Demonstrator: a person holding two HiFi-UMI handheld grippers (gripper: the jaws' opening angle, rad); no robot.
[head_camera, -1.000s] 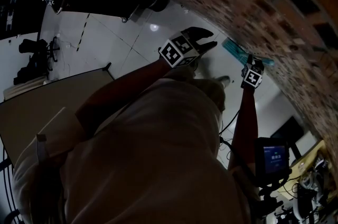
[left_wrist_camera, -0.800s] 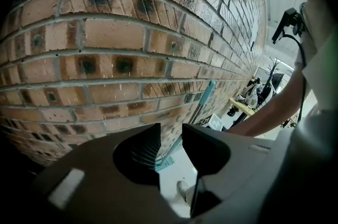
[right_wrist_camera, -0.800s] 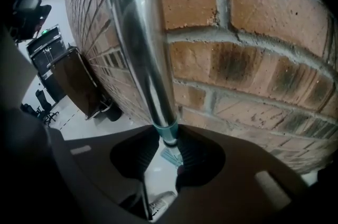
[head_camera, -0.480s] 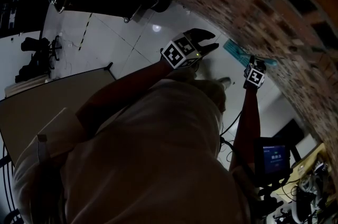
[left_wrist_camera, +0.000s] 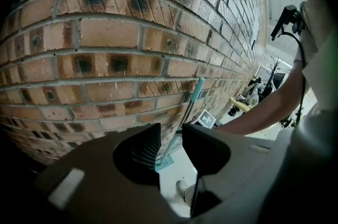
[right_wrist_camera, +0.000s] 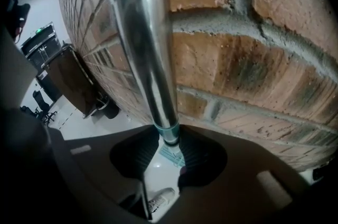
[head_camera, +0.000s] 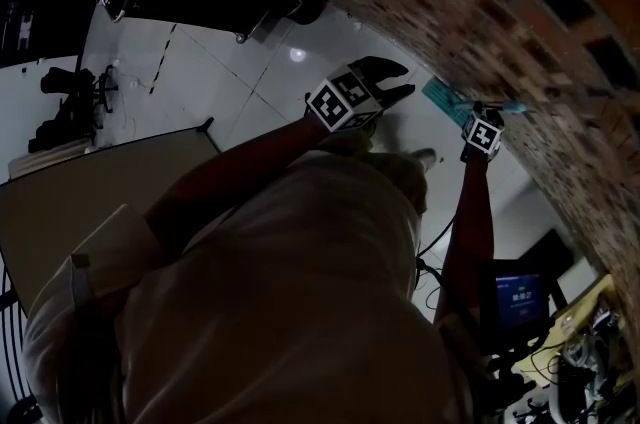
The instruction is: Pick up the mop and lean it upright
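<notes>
Wondering which step is being shown, can it be told?

Reply: Pretty sure the leaning bit is nearly done. The mop handle (right_wrist_camera: 142, 43) is clamped low down by the right gripper (right_wrist_camera: 169, 151), jaws closed partway onto the metal, and it's stood almost upright right by the brick wall (right_wrist_camera: 253, 59). Actual contact can't be confirmed. The mop head (head_camera: 445, 97) is down on the floor at the wall's foot. Nothing is held by the left gripper (left_wrist_camera: 169, 146). Its jaws are parted a little, and only the far-off handle is seen through the gap.

OP: What's needed next?

Reply: Probably the handle has to be settled onto the bricks, then released gently so it isn't tipped.

OP: Any labels?

Reply: No brand can be read. Only square markers are seen on the cubes, and the blue screen (head_camera: 520, 297) is too tiny.
</notes>
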